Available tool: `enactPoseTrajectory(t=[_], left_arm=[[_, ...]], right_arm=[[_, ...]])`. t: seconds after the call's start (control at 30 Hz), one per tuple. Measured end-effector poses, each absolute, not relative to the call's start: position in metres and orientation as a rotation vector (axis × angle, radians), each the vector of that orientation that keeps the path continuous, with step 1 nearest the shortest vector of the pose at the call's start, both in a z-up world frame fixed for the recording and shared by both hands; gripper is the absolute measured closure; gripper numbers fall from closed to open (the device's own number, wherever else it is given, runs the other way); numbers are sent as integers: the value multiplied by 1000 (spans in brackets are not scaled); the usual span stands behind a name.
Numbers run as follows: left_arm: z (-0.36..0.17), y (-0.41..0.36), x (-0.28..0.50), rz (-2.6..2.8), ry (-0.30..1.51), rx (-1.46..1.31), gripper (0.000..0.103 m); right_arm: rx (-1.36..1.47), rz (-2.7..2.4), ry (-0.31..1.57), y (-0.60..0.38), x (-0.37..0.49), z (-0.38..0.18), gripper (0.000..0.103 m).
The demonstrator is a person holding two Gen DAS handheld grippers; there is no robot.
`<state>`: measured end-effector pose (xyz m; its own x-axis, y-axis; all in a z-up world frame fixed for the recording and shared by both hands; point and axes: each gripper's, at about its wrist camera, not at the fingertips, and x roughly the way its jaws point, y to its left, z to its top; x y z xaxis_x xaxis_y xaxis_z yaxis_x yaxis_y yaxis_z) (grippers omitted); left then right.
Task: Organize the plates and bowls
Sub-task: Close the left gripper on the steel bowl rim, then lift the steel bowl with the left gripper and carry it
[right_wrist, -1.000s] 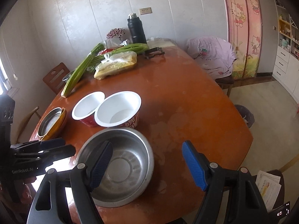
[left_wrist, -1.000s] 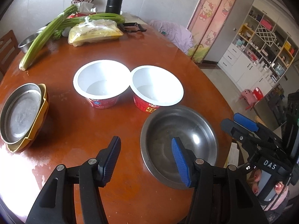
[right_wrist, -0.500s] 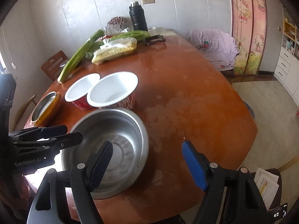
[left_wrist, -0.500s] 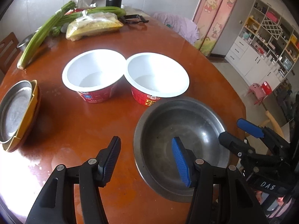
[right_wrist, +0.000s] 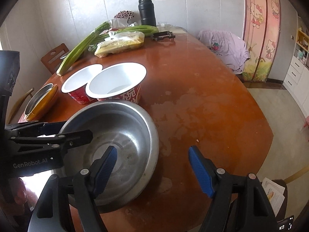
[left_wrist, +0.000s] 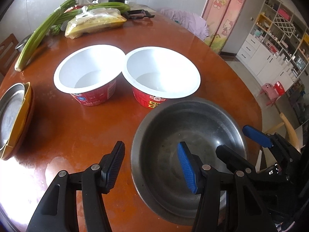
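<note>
A large steel bowl (left_wrist: 189,135) (right_wrist: 123,127) sits near the table's front edge. My left gripper (left_wrist: 151,163) is open and straddles its left rim, one finger inside and one outside. My right gripper (right_wrist: 152,168) is open and straddles its right rim. Each gripper shows in the other view, the right one (left_wrist: 256,137) and the left one (right_wrist: 58,135). Two red paper bowls with white insides (left_wrist: 90,79) (left_wrist: 162,75) stand just behind the steel bowl, rims touching. A steel plate on a yellow plate (left_wrist: 11,110) (right_wrist: 40,100) lies at the left edge.
At the far end of the brown table (right_wrist: 193,96) lie green stalks (left_wrist: 44,32), a bagged yellow food pack (left_wrist: 94,23), a black flask (right_wrist: 147,11) and a black tool (right_wrist: 163,35). A chair with purple cloth (right_wrist: 226,48) stands at the right.
Both grippers have moved forward and down to the steel bowl; each now has one finger over its rim. The bowls and plates have not moved.
</note>
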<state>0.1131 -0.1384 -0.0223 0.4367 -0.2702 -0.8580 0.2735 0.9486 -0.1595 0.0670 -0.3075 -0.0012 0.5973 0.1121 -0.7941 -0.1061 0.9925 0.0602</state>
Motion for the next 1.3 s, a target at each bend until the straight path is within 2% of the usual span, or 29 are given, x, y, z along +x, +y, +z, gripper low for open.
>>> enactPoseTrajectory(t=[0.2,0.33,0.43,0.8,1.3], left_arm=[[-28,-144,115,-324,1080,7,45],[-27,-146,115,-333,1074,7,50],[-28,-148,114,-343,1078,10,56],[-13,-139,104,-352,1068,-9,56],[19,-91,76,-313,992,-69,54]], right_arm=[[-14,159,914,-303,68,-5,40],[-15,179,915,-299,69,-7,45],[-14,200,914,-295,68,-7,46],[-30,233,895,-285,58,6,45],[-90,294,816,-246,33,44,45]])
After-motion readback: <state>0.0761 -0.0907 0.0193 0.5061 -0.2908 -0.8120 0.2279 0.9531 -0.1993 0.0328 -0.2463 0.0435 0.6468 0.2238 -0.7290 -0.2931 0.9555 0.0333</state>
